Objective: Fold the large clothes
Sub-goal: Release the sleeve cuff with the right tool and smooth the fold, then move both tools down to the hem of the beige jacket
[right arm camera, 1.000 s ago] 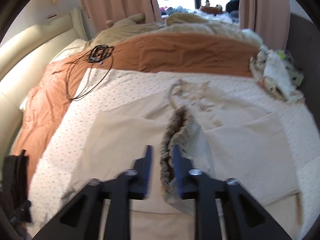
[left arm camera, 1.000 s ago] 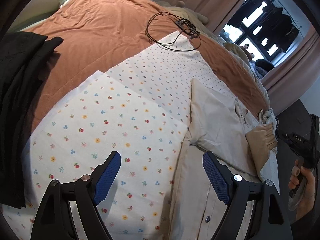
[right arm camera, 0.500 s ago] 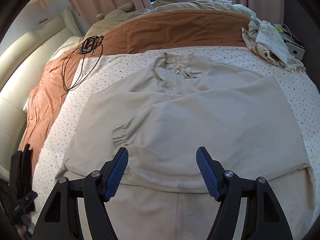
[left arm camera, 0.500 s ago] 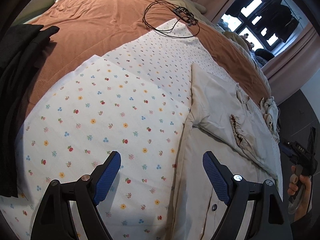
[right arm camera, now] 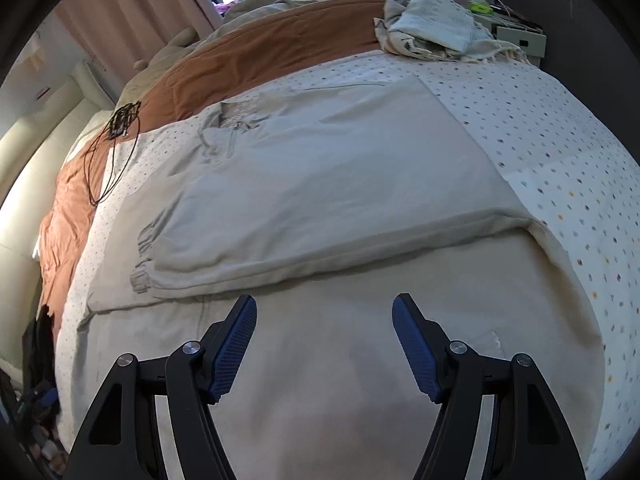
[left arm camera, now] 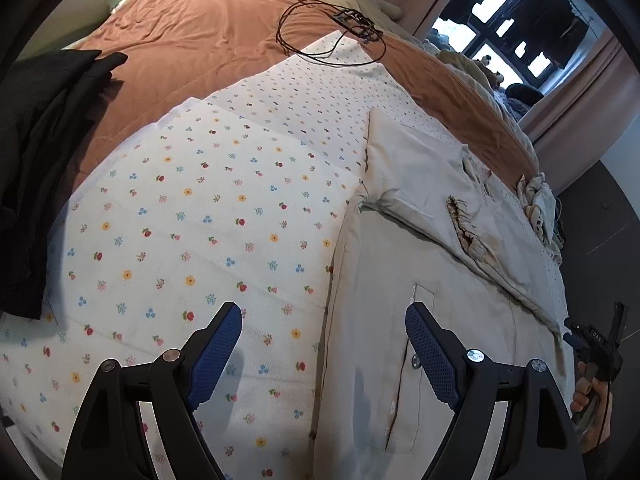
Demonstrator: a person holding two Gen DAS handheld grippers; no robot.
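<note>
A large beige jacket point(right arm camera: 328, 184) lies flat on a flower-print sheet point(left arm camera: 192, 216) on the bed, with one sleeve folded across its front and the gathered cuff point(right arm camera: 142, 256) at the left. It also shows in the left wrist view point(left arm camera: 404, 280), with the cuff point(left arm camera: 464, 224) lying on top. My left gripper point(left arm camera: 322, 344) is open and empty above the jacket's left edge near its hem. My right gripper point(right arm camera: 324, 340) is open and empty above the jacket's lower part.
A black garment point(left arm camera: 36, 152) lies at the left of the bed. A black cable coil point(left arm camera: 332, 36) rests on the rust-brown blanket point(left arm camera: 192, 36). A pile of pale cloth point(right arm camera: 432, 28) lies at the far right. The other hand-held gripper point(left arm camera: 596, 344) shows at the right edge.
My right gripper has let go of the sleeve cuff, opened and drawn back toward the hem. The sleeve now lies across the jacket's front. My left gripper moved closer to the jacket's edge.
</note>
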